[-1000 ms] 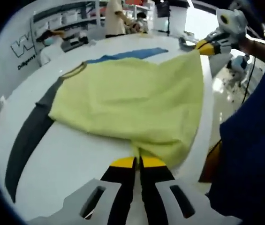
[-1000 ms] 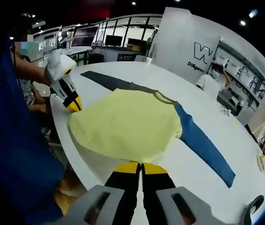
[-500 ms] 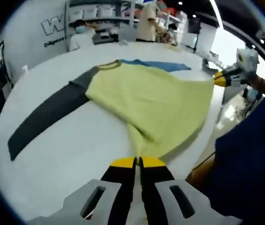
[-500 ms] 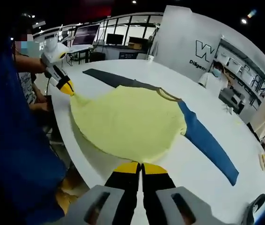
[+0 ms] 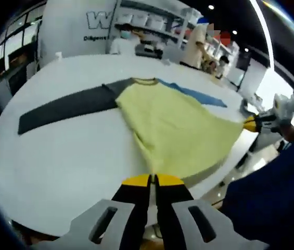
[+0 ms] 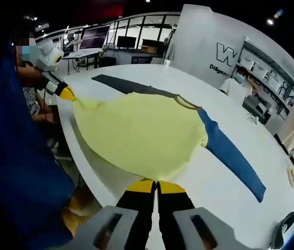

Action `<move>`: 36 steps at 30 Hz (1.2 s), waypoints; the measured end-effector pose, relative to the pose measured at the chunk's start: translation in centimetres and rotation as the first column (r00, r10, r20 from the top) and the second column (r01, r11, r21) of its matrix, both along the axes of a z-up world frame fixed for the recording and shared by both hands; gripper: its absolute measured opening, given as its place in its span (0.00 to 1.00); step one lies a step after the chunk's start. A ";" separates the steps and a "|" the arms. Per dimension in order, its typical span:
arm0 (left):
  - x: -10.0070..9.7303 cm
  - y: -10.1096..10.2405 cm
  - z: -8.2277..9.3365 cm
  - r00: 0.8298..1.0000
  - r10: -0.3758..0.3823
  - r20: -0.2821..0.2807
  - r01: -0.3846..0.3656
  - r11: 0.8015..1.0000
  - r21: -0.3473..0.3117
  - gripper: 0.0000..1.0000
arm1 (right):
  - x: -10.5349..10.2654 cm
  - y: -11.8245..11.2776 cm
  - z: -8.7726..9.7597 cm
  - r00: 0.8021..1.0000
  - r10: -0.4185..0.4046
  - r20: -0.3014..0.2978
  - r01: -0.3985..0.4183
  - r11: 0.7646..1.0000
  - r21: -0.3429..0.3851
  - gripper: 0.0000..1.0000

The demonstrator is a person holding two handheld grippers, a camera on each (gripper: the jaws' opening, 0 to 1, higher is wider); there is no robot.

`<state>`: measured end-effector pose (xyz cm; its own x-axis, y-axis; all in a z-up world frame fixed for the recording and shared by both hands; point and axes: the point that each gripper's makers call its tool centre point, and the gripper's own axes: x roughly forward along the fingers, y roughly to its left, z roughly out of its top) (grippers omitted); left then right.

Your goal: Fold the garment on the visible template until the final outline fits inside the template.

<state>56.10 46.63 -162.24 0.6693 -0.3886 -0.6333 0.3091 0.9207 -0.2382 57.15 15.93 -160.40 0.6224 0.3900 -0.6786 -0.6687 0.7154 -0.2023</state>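
White round tabletop (image 5: pixel 58 151) carries the soft yellow long-sleeved shirt with one grey and one blue sleeve (image 6: pixel 141 133), spread just ahead of both jaw pairs. Left gripper (image 5: pixel 153 180) and right gripper (image 6: pixel 156 186) each pinch a hem corner; limp, light cloth, best gripped at edges.

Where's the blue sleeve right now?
In the right gripper view, the blue sleeve lies flat on the white table, stretching right from the yellow body, opposite the grey sleeve.

garment (image 5: pixel 178 125) on table (image 5: pixel 58 156), sleeves outspread
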 end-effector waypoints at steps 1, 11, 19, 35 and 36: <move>-0.1 -0.2 1.1 1.000 0.002 0.010 -0.002 1.000 0.001 0.04 | -0.1 0.0 -0.1 1.000 0.001 -0.002 -0.001 1.000 0.000 0.00; 0.9 -0.3 3.5 0.996 -0.021 0.090 0.017 0.999 0.042 0.04 | -0.8 0.3 -0.5 1.000 0.009 -0.020 -0.009 1.000 -0.002 0.00; -1.5 0.0 -1.9 1.000 -0.007 -0.020 0.008 0.999 0.038 0.04 | -1.3 0.3 -1.2 0.999 0.021 -0.039 -0.022 1.000 -0.008 0.00; -0.6 0.6 -1.7 1.000 0.009 -0.022 -0.008 0.999 0.038 0.04 | -4.0 -0.9 -5.8 0.990 -0.079 -0.120 0.079 0.997 -0.004 0.15; -0.5 0.6 -1.7 1.000 0.009 -0.022 -0.008 0.999 0.037 0.04 | -3.9 -1.0 -6.5 0.989 -0.089 -0.122 0.089 0.996 -0.001 0.16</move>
<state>55.57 47.23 -163.93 0.6579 -0.3586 -0.6622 0.2958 0.9317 -0.2106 53.22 14.88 -166.90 0.5675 0.3399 -0.7500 -0.6218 0.7740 -0.1198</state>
